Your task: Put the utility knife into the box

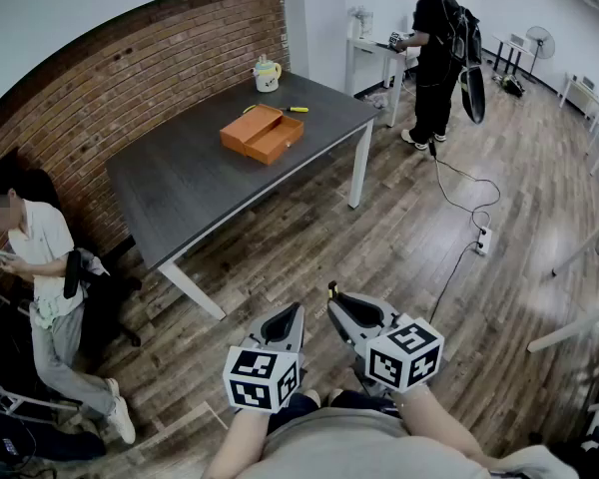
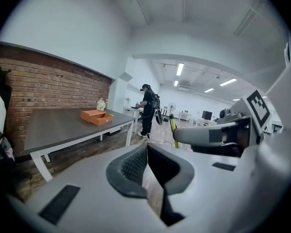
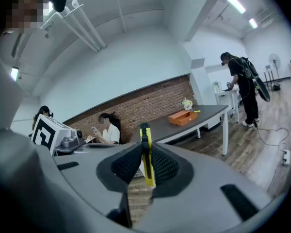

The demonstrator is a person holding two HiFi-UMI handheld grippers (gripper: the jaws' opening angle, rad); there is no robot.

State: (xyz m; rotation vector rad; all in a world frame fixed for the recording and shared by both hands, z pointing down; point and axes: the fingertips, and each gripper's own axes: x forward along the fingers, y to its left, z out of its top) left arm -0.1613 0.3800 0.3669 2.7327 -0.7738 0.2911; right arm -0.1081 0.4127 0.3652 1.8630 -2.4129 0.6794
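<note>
The orange box lies open on the dark grey table by the brick wall, well ahead of both grippers; it also shows small and far in the left gripper view and the right gripper view. My right gripper is shut on a yellow and black utility knife, which stands upright between the pads, its tip poking past them. Beside it, my left gripper has its jaws together with nothing in them. Both hang low over the wooden floor, short of the table.
A cream mug and a small yellow item lie on the table behind the box. One person sits left of the table. Another stands at a white desk at the back. A cable and power strip lie right.
</note>
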